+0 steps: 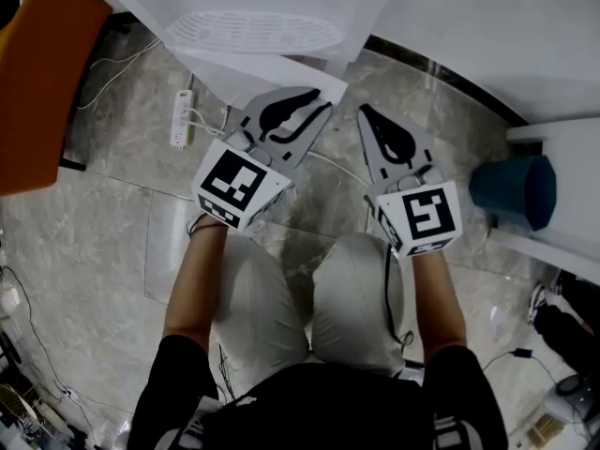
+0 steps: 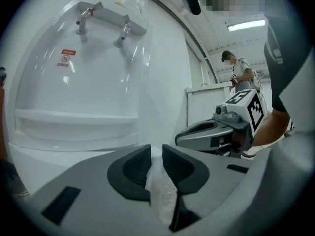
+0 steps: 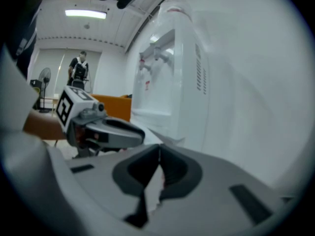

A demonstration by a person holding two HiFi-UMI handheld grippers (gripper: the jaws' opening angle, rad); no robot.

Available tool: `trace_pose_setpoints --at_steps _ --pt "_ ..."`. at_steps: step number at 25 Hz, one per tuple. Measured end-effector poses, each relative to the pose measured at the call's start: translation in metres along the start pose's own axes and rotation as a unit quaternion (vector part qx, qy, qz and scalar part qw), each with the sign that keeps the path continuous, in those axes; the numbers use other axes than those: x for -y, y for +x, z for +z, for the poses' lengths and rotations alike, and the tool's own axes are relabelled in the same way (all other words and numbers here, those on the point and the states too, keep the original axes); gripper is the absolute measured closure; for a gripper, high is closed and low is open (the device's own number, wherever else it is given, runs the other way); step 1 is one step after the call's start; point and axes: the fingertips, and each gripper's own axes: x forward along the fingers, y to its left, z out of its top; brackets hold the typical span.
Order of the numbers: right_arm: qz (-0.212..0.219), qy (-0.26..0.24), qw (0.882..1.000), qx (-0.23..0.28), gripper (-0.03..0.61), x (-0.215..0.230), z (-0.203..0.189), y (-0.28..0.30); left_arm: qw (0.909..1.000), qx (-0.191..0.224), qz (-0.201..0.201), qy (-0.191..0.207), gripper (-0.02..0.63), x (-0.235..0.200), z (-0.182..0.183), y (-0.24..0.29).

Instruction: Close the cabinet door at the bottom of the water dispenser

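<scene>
The door (image 1: 281, 71) stands swung out from the foot of the dispenser (image 1: 450, 7), below the drip tray (image 1: 253, 31), with its free corner right at the tips of the left gripper (image 2: 156, 152). That gripper's jaws are nearly together on a thin whitish edge, which I take to be the door's, perhaps with film on it. The right gripper (image 3: 158, 154) is just beside it, jaws pressed together on nothing. To close the door well, I would swing it along its hinge arc rather than push straight in, keep the right gripper clear of the gap, and let go only once the panel sits flush. The cabinet's inside is hidden from every view, the tray looks bare, and nothing can be seen inside the blue bin (image 1: 511, 190), well off to the right
</scene>
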Motion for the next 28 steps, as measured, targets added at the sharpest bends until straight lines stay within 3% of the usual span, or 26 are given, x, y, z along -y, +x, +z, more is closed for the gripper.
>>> trace_pose_setpoints --at_steps 9,28 --pt "-0.005 0.001 1.0 -0.003 0.545 0.005 -0.006 0.001 0.9998 0.016 -0.005 -0.011 0.541 -0.01 0.003 0.019" --pt "-0.014 0.008 1.0 -0.014 0.545 0.014 -0.019 0.003 0.9971 0.062 0.031 0.032 0.53 -0.032 0.005 0.038"
